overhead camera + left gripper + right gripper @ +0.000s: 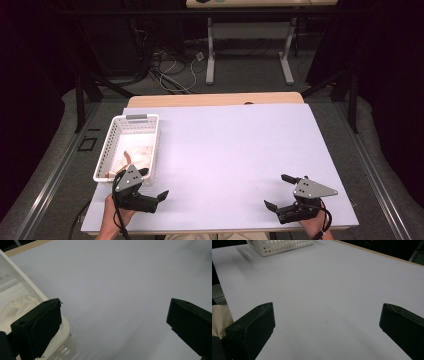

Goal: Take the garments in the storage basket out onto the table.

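In the high view, a white perforated basket [128,146] stands along the left edge of the desk [225,150], with pale crumpled cloth [134,155] lying inside it. The left gripper [156,192] sits at the basket's near end, close to the desk's front left corner, jaws spread apart and holding nothing. The right gripper [278,192] rests near the front right corner, well apart from the basket, jaws also wide and empty. In the left gripper view, the basket [30,288] wall and the cloth [23,303] lie just behind the left jaw, over bare white surface. In the right gripper view, the basket [279,246] stands far off at the top, and both jaws gape over the bare desk [324,285].
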Tool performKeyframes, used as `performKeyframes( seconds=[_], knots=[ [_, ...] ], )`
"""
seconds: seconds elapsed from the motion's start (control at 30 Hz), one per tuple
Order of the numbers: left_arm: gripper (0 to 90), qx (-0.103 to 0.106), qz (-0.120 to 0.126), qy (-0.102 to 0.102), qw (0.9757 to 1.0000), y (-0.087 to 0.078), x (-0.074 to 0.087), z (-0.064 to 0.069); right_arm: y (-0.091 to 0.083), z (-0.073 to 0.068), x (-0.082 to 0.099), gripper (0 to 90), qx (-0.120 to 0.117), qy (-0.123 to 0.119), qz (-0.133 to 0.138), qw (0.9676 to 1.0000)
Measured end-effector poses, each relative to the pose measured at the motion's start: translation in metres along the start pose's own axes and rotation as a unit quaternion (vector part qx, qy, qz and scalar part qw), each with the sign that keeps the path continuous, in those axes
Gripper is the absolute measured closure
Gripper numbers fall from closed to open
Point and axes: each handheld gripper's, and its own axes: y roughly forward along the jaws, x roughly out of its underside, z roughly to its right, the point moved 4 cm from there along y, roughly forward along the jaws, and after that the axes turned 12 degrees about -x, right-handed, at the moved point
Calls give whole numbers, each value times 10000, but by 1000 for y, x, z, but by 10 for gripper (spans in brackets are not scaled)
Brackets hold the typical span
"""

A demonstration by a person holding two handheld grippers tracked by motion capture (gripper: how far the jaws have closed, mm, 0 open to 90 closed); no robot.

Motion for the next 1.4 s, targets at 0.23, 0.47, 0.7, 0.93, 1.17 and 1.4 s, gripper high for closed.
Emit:
performKeyframes(
  seconds=[0.23, 0.47, 0.7, 0.93, 1.17, 1.4],
  knots=[
    [0, 5, -71, -44, 10000, 0, -5, -11, 0, 0, 0, 0, -7, -19, 2, 10000],
    [0, 63, -141, -58, 9999, -2, -9, -17, -1, 0, 1, 0, -7, 19, -11, 10000],
    [0, 38, -116, -126, 9998, -5, -15, -27, 0, 0, 1, 0, -15, 36, -14, 10000],
    [0, -83, -157, -81, 9998, -10, -21, -41, 0, 0, 1, 0, -19, 20, -10, 10000],
    [0, -118, -274, -96, 9995, -11, -23, -51, 0, 0, 1, 0, -32, 24, -9, 10000],
    [0, -202, -368, -25, 9991, -9, -28, -61, 1, 1, 1, 0, -12, 47, 6, 10000]
  ],
)
